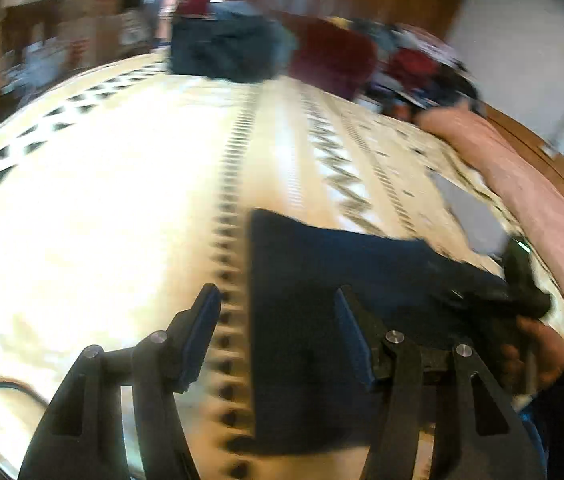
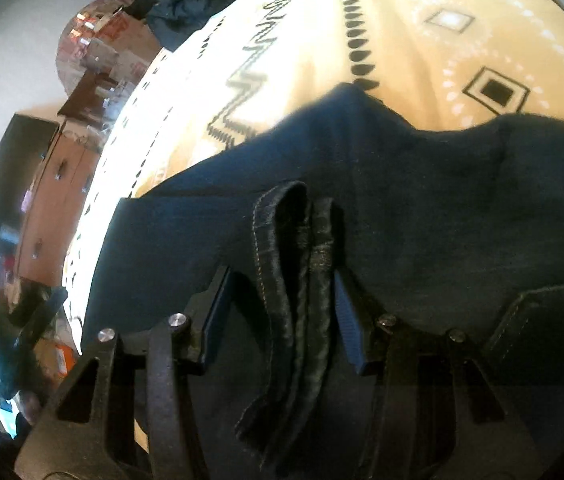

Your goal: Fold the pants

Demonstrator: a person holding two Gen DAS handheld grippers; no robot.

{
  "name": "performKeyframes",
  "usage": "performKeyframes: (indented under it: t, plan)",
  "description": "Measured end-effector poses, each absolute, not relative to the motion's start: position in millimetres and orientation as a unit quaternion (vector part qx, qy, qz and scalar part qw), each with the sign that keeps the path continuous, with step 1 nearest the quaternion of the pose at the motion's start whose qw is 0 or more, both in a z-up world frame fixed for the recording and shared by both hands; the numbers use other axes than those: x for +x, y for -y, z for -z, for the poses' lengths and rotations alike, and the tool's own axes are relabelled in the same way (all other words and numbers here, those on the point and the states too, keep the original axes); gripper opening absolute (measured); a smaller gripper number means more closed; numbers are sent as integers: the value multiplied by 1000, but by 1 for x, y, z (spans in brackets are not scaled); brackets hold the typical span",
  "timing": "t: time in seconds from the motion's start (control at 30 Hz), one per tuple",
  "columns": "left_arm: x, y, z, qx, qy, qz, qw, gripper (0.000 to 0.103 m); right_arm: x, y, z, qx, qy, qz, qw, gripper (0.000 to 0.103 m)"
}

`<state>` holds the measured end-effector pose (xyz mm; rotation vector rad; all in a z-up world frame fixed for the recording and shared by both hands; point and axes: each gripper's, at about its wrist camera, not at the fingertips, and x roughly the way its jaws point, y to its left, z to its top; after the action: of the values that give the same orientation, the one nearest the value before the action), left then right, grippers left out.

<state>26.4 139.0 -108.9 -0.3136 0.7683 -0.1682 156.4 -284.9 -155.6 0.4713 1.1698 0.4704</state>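
Two claws are working over dark pants [image 2: 422,208] lying on a patterned blanket [image 1: 121,184]: the left claw [image 1: 277,312] is hanging wide, bright open blanket ahead and left; the right claw [image 2: 282,288] is standing wide around bunched hem folds [image 2: 306,264]

A cream patterned blanket [image 1: 121,200] spreads ahead of the claws. Far ahead lies a dark clothes heap [image 1: 221,52], with a wooden dresser [image 2: 57,200] off left.
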Motion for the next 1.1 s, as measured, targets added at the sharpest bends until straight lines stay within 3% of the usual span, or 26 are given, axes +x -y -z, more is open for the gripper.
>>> performKeyframes:
  t: [0.03, 0.17, 0.4, 0.47, 0.57, 0.67, 0.77, 0.83, 0.9, 0.97, 1.1]
  plan:
    - [29, -147, 113, -160, -374, 73, 911, 61, 155, 287, 155, 221, -545, -221, 778, 18]
    - [30, -157, 121, -163, -375, 63, 911, 61, 144, 300, 140, 248, -513, -234, 788, 15]
    - [36, -121, 125, -115, -382, 104, 911, 60, 144, 309, 163, 233, -534, -202, 787, 15]
    - [28, -105, 117, -93, -377, 145, 910, 60, 138, 304, 144, 188, -522, -179, 813, 26]
    - [24, -91, 120, -82, -390, 185, 898, 60, 114, 294, 103, 133, -457, -168, 864, 27]
    - [25, -78, 141, -59, -425, 195, 882, 60, 92, 268, 96, 98, -437, -249, 859, 22]
    - [25, -86, 159, -72, -436, 198, 875, 55, 84, 253, 139, 54, -504, -266, 820, 20]
    - [25, -96, 157, -88, -436, 200, 873, 50, 75, 265, 152, 51, -489, -263, 830, 5]
    - [24, -109, 152, -95, -437, 178, 877, 48, 77, 275, 147, 77, -497, -259, 825, 5]
    - [22, -120, 137, -117, -420, 173, 883, 49, 78, 272, 125, 60, -478, -247, 841, 13]
    - [31, -105, 126, -117, -407, 203, 883, 49, 117, 248, 91, 39, -430, -258, 864, 13]
